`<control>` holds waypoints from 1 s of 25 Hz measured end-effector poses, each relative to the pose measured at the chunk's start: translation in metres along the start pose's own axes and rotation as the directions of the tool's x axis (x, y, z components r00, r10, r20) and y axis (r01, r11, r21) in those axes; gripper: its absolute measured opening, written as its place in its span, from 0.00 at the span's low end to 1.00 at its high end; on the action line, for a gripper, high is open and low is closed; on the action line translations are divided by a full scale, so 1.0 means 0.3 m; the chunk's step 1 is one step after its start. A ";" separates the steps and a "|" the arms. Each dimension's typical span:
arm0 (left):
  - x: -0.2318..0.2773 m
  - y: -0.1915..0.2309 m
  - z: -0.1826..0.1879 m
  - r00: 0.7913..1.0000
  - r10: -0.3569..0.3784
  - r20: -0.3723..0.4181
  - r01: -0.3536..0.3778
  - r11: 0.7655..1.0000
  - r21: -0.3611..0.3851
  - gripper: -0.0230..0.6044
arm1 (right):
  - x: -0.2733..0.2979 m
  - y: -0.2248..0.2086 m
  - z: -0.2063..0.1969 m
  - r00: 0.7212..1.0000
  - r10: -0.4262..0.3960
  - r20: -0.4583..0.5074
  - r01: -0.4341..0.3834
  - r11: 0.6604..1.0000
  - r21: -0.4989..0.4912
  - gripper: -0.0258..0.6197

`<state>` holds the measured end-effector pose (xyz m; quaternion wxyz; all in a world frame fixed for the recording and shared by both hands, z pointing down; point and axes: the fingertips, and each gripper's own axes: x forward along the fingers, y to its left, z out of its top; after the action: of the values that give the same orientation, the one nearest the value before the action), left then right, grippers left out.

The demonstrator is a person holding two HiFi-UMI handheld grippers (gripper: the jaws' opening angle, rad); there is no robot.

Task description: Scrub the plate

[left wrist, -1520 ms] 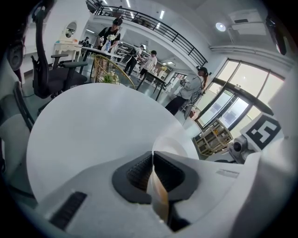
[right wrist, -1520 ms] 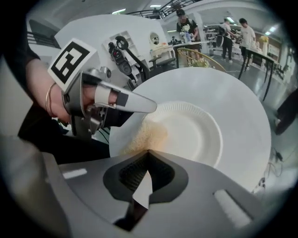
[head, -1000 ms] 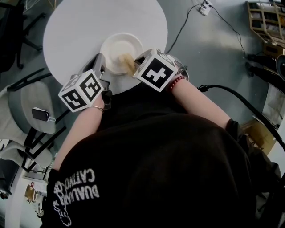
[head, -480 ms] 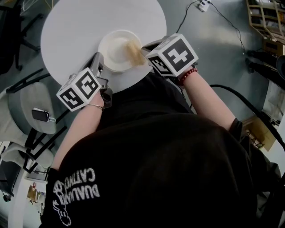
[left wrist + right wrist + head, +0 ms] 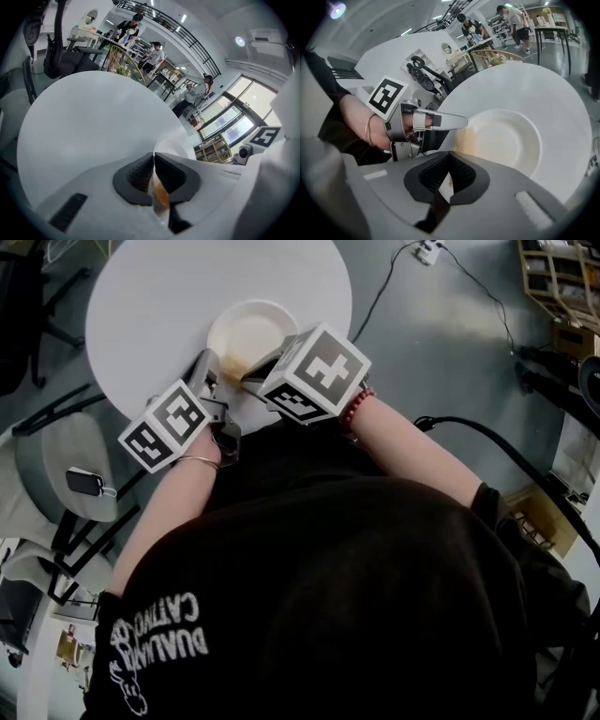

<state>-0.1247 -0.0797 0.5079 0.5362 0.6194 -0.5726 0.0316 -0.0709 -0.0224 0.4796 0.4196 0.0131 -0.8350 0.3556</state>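
Observation:
A white paper plate (image 5: 253,326) lies on the round white table (image 5: 155,306), near its front edge. My left gripper (image 5: 210,364) is shut on the plate's near-left rim. In the left gripper view the thin, orange-stained rim (image 5: 159,194) sits pinched between the pads of that gripper (image 5: 153,158). My right gripper (image 5: 449,158) is shut on a tan sponge (image 5: 464,140), which rests on the plate (image 5: 513,136) at its near-left part, close beside the left gripper (image 5: 461,123). In the head view the right gripper's marker cube (image 5: 315,371) hides most of its jaws.
A grey chair (image 5: 47,460) with a small dark object (image 5: 86,481) on it stands left of the table. Black cables (image 5: 469,427) run over the floor at right, and shelving (image 5: 558,282) stands at upper right. People stand far behind the table (image 5: 84,126).
The right gripper with the sponge swung from the plate's near-right part out to its right rim, then back left to the near-left part. The left gripper kept its hold and barely moved.

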 end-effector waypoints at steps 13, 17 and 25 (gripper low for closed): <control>-0.009 0.019 0.006 1.000 -0.023 0.000 0.023 1.000 -0.001 0.06 | 0.019 -0.062 -0.074 0.997 -0.054 -0.058 0.058 0.995 0.077 0.05; -0.006 0.022 0.006 1.000 -0.022 -0.002 0.022 1.000 -0.004 0.06 | 0.012 -0.066 -0.099 0.996 -0.062 -0.067 0.068 0.993 0.092 0.05; 0.003 0.004 0.003 0.999 -0.032 -0.007 0.032 0.999 -0.002 0.06 | -0.034 -0.107 -0.145 0.989 -0.118 -0.094 0.127 0.987 0.095 0.05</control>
<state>-0.1257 -0.0805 0.5088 0.5392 0.6278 -0.5609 0.0245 -0.0238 -0.0230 0.5083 0.4757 0.0700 -0.7944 0.3712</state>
